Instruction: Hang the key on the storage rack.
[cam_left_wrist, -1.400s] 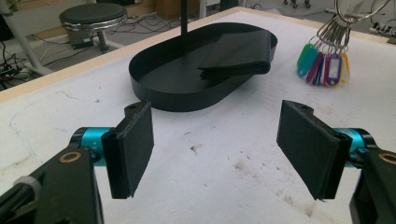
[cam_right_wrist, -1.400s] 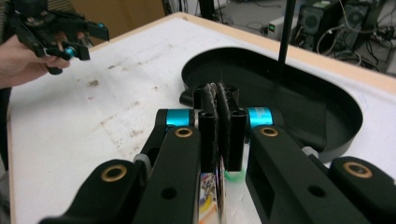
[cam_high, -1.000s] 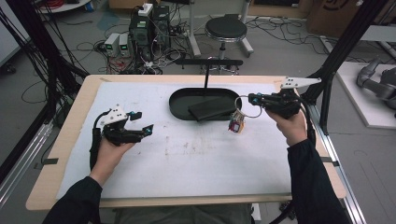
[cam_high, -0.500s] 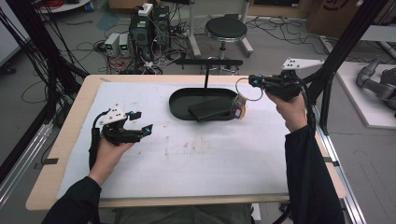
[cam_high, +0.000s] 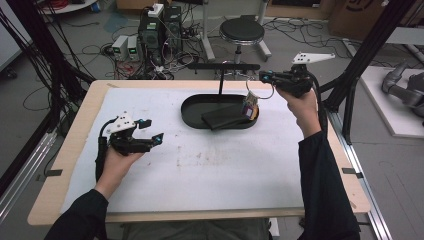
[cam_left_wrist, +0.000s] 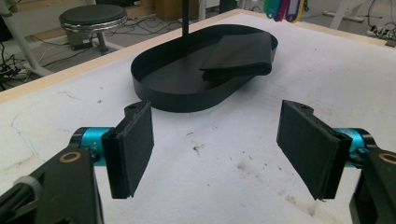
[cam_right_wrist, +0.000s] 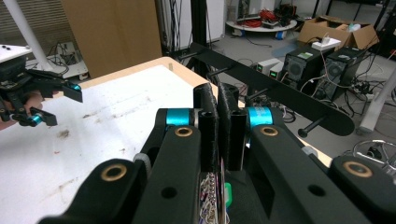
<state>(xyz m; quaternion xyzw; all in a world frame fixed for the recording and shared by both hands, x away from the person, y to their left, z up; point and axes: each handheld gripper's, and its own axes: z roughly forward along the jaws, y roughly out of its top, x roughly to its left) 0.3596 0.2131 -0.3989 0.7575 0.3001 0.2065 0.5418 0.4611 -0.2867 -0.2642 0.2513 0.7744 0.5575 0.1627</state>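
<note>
1. High view: a person works two grippers over a white-covered table (cam_high: 200, 170). The right gripper (cam_high: 263, 76), raised above the table's far right side, has its jaws closed on the ring of a key bunch (cam_high: 250, 104), whose coloured tags dangle over the right end of a black oval tray (cam_high: 197, 112). A folded dark cloth (cam_high: 225, 119) lies in the tray, just left of the tags. A thin post (cam_high: 220, 85) rises from the tray's far side to a black crossbar (cam_high: 225, 66), which sits level with the right gripper and just to its left. The left gripper (cam_high: 150, 131) is low over the table's near left, well apart from the tray, its jaws apart and empty. One round stool (cam_high: 242, 31) stands on the floor beyond the table.

2. Left gripper view: two black pads (cam_left_wrist: 133, 147) stand wide apart with bare table between them. Ahead lies the one tray (cam_left_wrist: 154, 79), the one folded cloth (cam_left_wrist: 238, 58) at its right end. Coloured tags (cam_left_wrist: 282, 9) hang at the top edge.

3. Right gripper view: the pads (cam_right_wrist: 208, 116) are pressed together; small metal rings and a green tag (cam_right_wrist: 227, 193) show just below them. The crossbar (cam_right_wrist: 280, 95), with several pegs, runs close ahead. The left gripper (cam_right_wrist: 51, 102) is far off at left.
</note>
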